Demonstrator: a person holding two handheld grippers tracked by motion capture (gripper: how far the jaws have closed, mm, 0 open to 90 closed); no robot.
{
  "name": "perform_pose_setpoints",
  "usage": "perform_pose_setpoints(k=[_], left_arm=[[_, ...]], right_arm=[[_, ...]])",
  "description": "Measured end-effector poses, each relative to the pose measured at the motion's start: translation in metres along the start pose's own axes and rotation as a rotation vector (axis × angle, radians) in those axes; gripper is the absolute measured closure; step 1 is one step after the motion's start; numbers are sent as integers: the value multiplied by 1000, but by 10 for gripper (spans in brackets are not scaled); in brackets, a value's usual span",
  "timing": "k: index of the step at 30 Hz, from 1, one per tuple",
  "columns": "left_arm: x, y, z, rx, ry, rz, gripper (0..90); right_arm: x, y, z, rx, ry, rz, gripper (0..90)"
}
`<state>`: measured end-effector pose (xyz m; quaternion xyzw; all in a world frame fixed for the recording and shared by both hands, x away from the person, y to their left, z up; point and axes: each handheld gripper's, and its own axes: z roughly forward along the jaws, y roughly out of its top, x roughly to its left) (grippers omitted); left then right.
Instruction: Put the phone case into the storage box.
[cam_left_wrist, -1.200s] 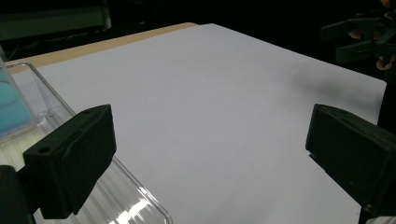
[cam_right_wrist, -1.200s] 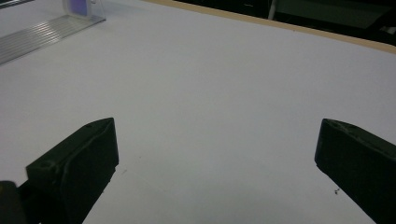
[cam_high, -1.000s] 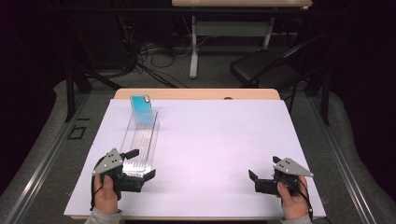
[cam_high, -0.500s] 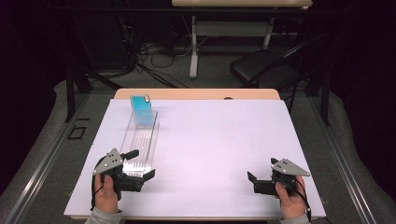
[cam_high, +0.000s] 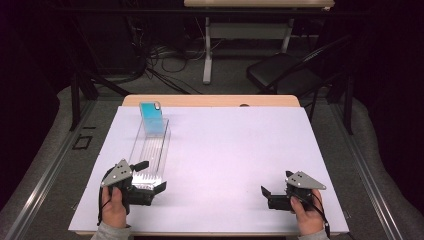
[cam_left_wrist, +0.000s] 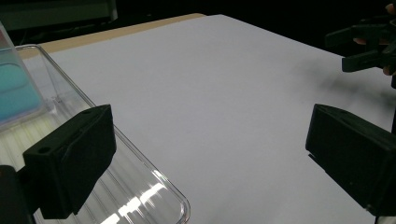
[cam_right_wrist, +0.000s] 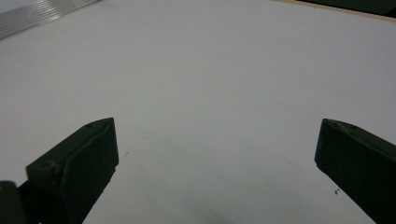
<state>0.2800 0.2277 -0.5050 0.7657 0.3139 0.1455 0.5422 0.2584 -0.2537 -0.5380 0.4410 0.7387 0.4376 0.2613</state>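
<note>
A long clear ridged tray (cam_high: 150, 150) lies on the left of the white table top (cam_high: 235, 150). A blue block (cam_high: 152, 119) stands upright at the tray's far end. My left gripper (cam_high: 151, 176) is open at the near end, one jaw over the tray and the other past its corner. In the left gripper view my left gripper (cam_left_wrist: 212, 156) stands wide, with the tray's rounded corner (cam_left_wrist: 180, 203) and the blue block (cam_left_wrist: 16, 91) at left. My right gripper (cam_high: 276, 183) hovers open over bare table at the near right, and the right gripper (cam_right_wrist: 217, 158) holds nothing.
The table's wooden far edge (cam_high: 210, 100) runs behind the white sheet. A black chair (cam_high: 285, 75) and desk legs with cables (cam_high: 207, 50) stand on the floor beyond. The other hand's gripper (cam_left_wrist: 369, 44) appears far off in the left gripper view.
The right gripper has drifted slightly to the left. The left gripper and the tray have stayed put.
</note>
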Motion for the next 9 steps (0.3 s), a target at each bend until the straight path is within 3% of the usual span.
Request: perform_pose_setpoints(k=[9], left_arm=[[0,0,0,2,5,-2,21]], right_arm=[[3,-1,3,12,15,-9,0]])
